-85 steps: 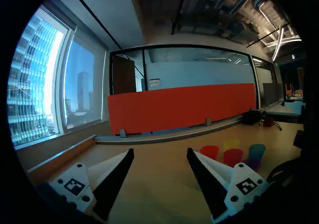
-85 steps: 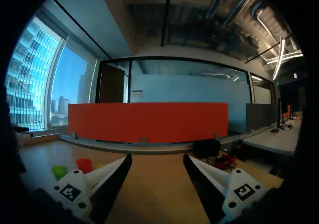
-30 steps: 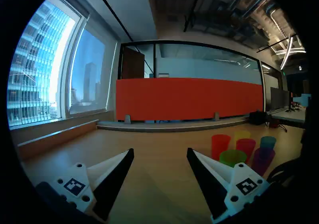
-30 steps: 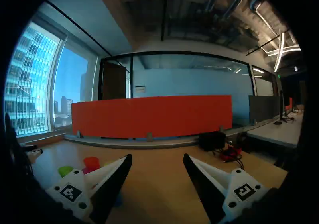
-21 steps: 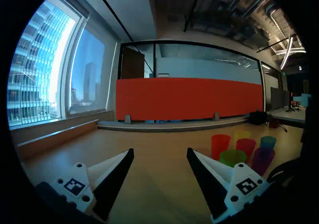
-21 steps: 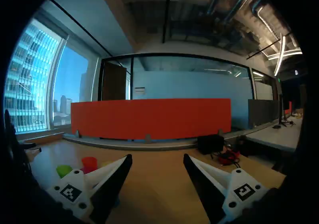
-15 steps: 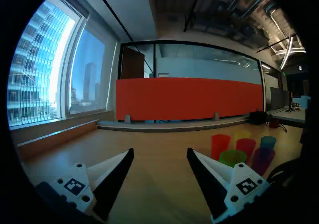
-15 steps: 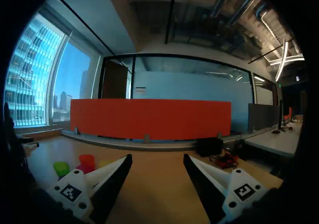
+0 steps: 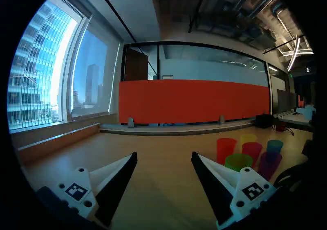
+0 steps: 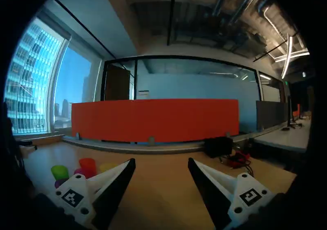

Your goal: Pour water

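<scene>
Left gripper (image 9: 163,154), right gripper (image 10: 160,160): I'm seeing both spread wide, gripping nothing; translucent coloured cups (image 9: 238,161) standing clustered on table (image 9: 163,189).

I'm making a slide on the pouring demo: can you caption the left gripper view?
Open left gripper above a wooden desk, coloured cups at right, orange divider behind.

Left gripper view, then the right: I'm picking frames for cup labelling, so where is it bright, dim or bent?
Left gripper view: the window glares at left, its frame bent by the fisheye; the cups at right are dimmer but sharp. Right gripper view: a bright window, a glaring ceiling light strip, cups low left, partly hidden by the right claw.
</scene>
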`<state>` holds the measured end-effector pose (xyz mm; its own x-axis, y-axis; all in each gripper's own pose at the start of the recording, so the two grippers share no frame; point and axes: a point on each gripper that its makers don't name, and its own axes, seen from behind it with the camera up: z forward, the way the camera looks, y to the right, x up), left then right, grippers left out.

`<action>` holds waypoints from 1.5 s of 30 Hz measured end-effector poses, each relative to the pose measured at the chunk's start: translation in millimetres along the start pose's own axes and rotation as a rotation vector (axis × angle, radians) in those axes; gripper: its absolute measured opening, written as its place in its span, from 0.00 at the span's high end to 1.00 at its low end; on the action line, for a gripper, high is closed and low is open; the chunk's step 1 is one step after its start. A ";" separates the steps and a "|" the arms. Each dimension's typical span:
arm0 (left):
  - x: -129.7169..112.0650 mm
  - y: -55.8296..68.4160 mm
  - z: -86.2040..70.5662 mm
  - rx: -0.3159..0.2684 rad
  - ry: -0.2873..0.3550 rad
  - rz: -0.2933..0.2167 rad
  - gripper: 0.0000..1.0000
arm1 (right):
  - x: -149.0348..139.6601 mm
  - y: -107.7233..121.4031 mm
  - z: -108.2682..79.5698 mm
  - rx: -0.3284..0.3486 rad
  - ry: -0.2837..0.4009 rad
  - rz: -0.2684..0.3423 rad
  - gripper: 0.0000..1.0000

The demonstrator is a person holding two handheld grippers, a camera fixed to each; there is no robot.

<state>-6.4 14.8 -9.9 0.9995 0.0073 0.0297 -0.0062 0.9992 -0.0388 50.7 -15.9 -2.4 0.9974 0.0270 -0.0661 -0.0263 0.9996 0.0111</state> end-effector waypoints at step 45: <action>0.4 -0.3 -0.4 0.000 0.000 0.000 0.01 | -47.8 17.2 -0.2 -0.008 -0.064 -0.028 0.00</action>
<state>-6.0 14.4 -10.3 0.9995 0.0074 0.0299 -0.0062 0.9992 -0.0389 2.6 0.0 0.7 1.0000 -0.0010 -0.0019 0.0010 1.0000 0.0020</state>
